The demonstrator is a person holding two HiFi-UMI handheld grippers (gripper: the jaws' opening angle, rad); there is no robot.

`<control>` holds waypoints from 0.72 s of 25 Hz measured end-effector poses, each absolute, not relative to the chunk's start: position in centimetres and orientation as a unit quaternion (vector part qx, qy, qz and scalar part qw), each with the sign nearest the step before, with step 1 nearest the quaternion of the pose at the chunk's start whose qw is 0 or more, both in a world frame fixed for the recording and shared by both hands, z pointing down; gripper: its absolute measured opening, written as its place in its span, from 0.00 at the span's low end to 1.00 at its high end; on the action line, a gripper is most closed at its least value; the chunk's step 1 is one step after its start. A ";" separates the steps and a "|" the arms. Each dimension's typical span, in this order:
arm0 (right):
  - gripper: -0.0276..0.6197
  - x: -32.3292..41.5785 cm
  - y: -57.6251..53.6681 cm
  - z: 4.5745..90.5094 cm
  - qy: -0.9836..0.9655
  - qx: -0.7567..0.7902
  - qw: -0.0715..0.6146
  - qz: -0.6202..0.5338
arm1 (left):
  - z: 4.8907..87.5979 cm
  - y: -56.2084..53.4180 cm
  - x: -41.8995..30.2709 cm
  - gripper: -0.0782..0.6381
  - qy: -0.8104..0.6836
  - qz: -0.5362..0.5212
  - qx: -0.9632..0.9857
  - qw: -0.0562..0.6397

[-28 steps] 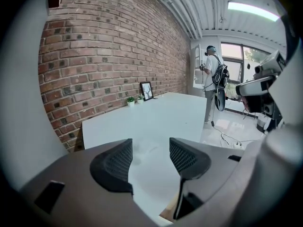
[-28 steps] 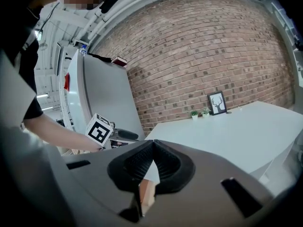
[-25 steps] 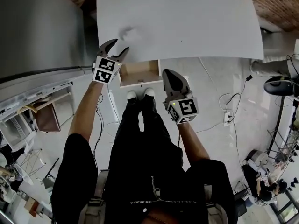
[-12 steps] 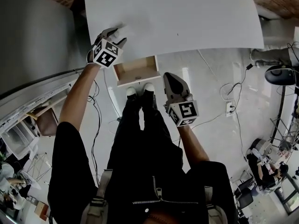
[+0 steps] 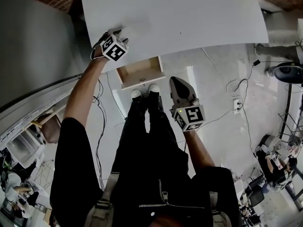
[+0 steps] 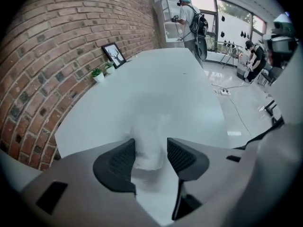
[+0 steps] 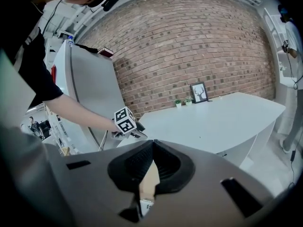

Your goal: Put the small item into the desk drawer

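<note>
Item (image 6: 150,140), long axis along left fingers (image 6: 117,162)

A framed picture (image 6: 113,55) leans against the brick wall (image 6: 52,51), two small potted plants (image 6: 98,74) just beside it. A power strip (image 5: 237,106) lies on the floor (image 5: 265,126).

The left hand-held gripper (image 5: 115,33) is at the white surface's (image 5: 189,18) near edge. Its jaws have just been closing, and what is between them is unclear. The drawer (image 5: 140,72) is open, with the right hand-held gripper (image 5: 176,83) beside it.
</note>
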State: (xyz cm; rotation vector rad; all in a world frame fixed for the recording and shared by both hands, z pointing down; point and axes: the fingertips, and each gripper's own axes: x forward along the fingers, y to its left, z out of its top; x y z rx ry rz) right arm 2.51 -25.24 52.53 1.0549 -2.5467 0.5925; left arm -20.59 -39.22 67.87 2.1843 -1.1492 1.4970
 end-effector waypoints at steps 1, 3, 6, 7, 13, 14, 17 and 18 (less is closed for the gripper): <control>0.05 2.5 -25.1 52.5 -0.890 0.372 0.160 0.209 | 68.2 -39.3 -20.8 0.42 -0.396 0.519 0.747 0.127; 0.05 2.5 -24.7 52.4 -0.887 0.379 0.160 0.210 | 68.5 -39.4 -21.2 0.39 -0.407 0.518 0.741 0.128; 0.05 2.8 -24.1 52.2 -0.882 0.392 0.157 0.210 | 68.6 -39.5 -21.4 0.37 -0.427 0.496 0.744 0.137; 0.05 2.8 -24.0 52.2 -0.880 0.396 0.156 0.210 | 68.7 -39.4 -21.5 0.37 -0.429 0.493 0.745 0.134; 0.05 2.8 -23.1 52.2 -0.874 0.411 0.155 0.210 | 67.7 -39.6 -21.8 0.35 -0.467 0.443 0.751 0.148; 0.05 2.6 -23.0 52.1 -0.874 0.411 0.153 0.210 | 67.0 -39.5 -21.8 0.35 -0.477 0.426 0.754 0.151; 0.05 2.1 -23.0 51.7 -0.876 0.412 0.150 0.203 | 64.4 -39.2 -21.7 0.35 -0.502 0.376 0.765 0.147; 0.05 2.0 -23.1 51.4 -0.876 0.413 0.148 0.199 | 63.5 -39.0 -21.7 0.35 -0.507 0.360 0.770 0.144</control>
